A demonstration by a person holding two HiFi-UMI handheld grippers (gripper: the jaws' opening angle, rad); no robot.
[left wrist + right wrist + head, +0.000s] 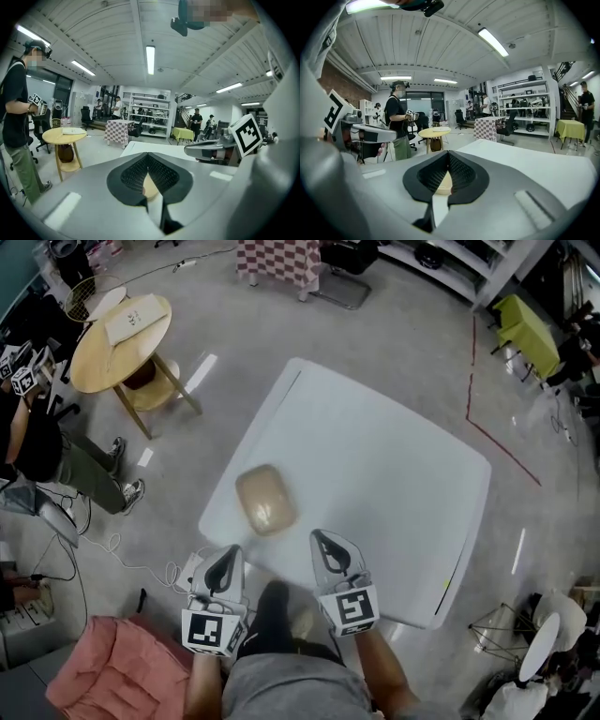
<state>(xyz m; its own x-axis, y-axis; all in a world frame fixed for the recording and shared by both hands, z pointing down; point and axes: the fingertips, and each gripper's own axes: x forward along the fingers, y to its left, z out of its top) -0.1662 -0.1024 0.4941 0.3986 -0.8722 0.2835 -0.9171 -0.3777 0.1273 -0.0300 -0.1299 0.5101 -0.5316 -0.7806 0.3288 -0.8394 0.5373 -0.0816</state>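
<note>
A tan, rounded, loaf-shaped thing lies on the white table, near its front left edge. My left gripper hangs just off the table's front left corner, below the tan thing, jaws shut and empty. My right gripper is over the table's front edge, a little right of the tan thing, also shut and empty. In the left gripper view the jaw tips meet, and the tan thing shows beyond them. The right gripper view shows the same: tips together, tan thing behind.
A round wooden side table with a white sheet stands at the far left. A person in black holding marker cubes stands beside it. A pink cloth lies at bottom left. A checkered table and red floor tape are farther off.
</note>
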